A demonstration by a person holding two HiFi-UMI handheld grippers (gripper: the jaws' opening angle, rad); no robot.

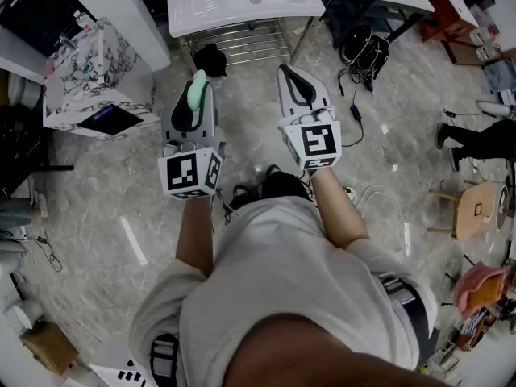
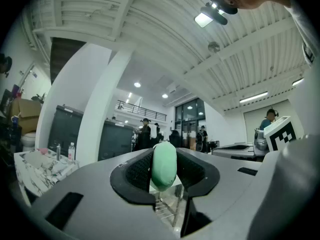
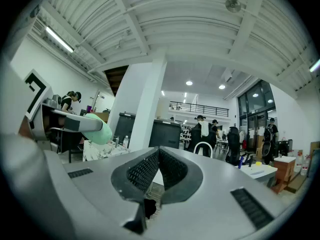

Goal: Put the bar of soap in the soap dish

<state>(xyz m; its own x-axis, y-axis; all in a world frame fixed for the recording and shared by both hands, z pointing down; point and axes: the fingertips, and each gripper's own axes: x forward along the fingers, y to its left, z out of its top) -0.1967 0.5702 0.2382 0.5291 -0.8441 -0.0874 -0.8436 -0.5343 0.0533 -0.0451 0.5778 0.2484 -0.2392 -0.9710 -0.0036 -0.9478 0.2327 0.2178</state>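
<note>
A pale green bar of soap (image 1: 196,93) stands on edge between the jaws of my left gripper (image 1: 196,87), which is shut on it. The left gripper view shows the soap (image 2: 164,165) pinched between the two black pads, its top sticking out past them. My right gripper (image 1: 295,74) is held beside the left one, level, shut with nothing between its pads (image 3: 159,156). From the right gripper view the soap (image 3: 94,129) shows at the left, held by the other gripper. I see no soap dish in any view.
A white basin top (image 1: 242,2) on a wire rack (image 1: 250,43) lies ahead of both grippers. A marbled box (image 1: 93,75) stands at the left. Cables and a black bag (image 1: 364,51) lie on the marble floor to the right. People stand far off in the hall.
</note>
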